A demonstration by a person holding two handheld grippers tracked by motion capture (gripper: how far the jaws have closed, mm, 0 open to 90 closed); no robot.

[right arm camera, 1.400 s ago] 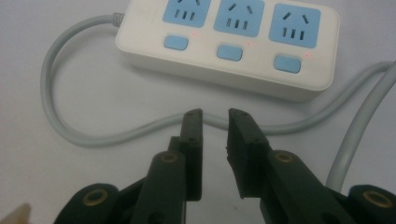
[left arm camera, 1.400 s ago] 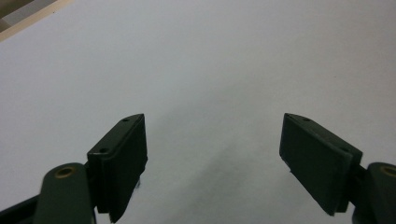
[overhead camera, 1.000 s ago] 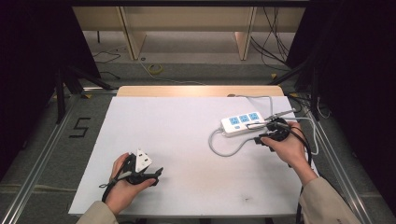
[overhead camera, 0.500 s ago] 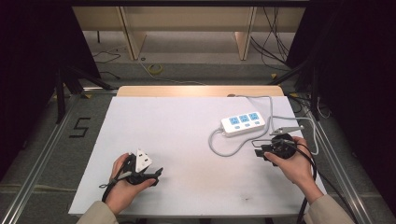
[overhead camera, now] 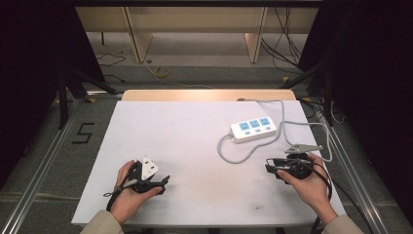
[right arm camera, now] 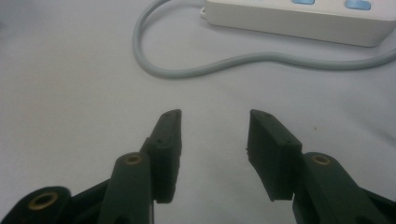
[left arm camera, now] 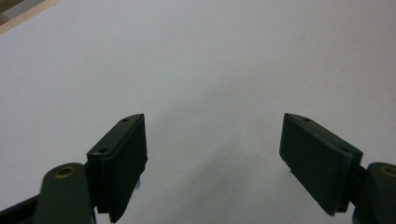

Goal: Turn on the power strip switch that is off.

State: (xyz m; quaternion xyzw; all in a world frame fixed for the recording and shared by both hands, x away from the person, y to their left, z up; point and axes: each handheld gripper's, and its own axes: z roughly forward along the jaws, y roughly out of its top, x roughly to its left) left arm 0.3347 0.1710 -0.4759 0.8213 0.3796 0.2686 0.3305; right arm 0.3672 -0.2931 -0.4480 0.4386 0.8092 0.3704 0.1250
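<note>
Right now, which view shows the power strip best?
The high view: the whole power strip lies on the table with its three blue sockets and looping cord visible. The right gripper view shows only its lower edge and part of the cord beyond the open right claw. The left gripper view faces bare table.

A white table (overhead camera: 195, 136) stands on grey floor (overhead camera: 44, 146) marked "5" (overhead camera: 83, 132) at left; wooden shelving (overhead camera: 195, 24) lies far, black curtains (overhead camera: 29, 58) flank both sides.
</note>
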